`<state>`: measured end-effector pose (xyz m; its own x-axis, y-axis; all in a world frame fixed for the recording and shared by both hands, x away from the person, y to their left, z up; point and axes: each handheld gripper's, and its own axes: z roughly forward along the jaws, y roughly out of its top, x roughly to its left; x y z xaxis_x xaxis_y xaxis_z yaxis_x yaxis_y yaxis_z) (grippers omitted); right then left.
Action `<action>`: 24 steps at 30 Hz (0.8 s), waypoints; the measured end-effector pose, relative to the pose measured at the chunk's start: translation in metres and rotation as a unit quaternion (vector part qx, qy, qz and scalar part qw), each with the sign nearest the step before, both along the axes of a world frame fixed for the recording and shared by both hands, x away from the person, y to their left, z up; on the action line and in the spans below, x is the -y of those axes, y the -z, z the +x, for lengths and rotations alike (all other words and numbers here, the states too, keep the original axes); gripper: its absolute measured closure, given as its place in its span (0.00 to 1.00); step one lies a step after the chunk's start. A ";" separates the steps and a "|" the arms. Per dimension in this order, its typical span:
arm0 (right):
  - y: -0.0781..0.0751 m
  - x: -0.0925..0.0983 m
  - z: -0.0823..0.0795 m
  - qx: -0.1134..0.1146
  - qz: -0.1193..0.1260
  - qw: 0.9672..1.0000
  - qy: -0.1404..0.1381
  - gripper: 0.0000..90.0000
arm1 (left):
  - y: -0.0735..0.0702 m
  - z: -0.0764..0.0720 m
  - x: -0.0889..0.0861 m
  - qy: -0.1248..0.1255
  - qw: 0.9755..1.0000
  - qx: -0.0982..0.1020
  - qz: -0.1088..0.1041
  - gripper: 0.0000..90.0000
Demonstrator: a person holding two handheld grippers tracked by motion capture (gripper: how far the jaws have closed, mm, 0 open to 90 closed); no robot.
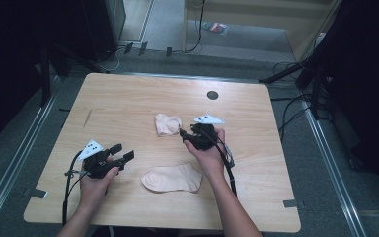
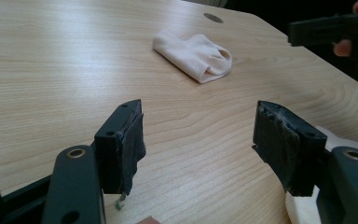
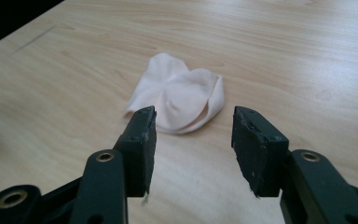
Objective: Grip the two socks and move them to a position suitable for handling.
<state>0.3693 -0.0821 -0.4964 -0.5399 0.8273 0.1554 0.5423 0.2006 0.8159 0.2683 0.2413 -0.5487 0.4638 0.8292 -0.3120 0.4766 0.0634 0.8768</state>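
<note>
Two pale pink socks lie on the wooden table [image 1: 128,98]. One sock [image 1: 172,178] is spread flat near the front, between the person's two forearms. The other, a folded sock [image 1: 168,124] [image 2: 196,55] [image 3: 179,98], lies near the table's middle. My left gripper [image 1: 123,153] [image 2: 198,144] is open at the front left, jaws aimed right, nothing between them; an edge of the flat sock [image 2: 298,210] peeks behind its right jaw. My right gripper [image 1: 183,134] [image 3: 193,144] is open just right of the folded sock, pointing at it, with nothing in its jaws.
A round cable hole [image 1: 212,95] [image 2: 213,17] sits at the table's far middle. Cables and dark stands [image 1: 301,74] lie on the floor beyond and to the right. Tape tabs [image 1: 290,203] mark the front corners.
</note>
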 end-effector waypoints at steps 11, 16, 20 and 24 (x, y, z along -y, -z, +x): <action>0.021 -0.037 0.058 -0.045 -0.029 0.998 0.021 0.50 | 0.002 0.001 0.006 0.007 1.000 0.000 0.025 0.38; 0.029 -0.049 0.072 -0.066 -0.029 0.996 0.044 0.46 | 0.002 0.001 0.006 0.006 1.000 -0.003 0.024 0.39; 0.034 -0.056 0.073 -0.066 -0.049 0.995 0.049 0.71 | 0.002 0.001 0.006 0.006 1.000 -0.004 0.024 0.39; 0.032 -0.057 0.070 -0.067 -0.051 0.996 0.041 0.99 | 0.002 0.001 0.006 0.005 1.000 -0.005 0.023 0.40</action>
<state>0.4392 -0.0251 -0.5289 -0.4508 0.8824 0.1347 0.6622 0.2294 0.7134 0.2697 0.2357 -0.5505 0.4684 0.8386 -0.2780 0.4856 0.0185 0.8740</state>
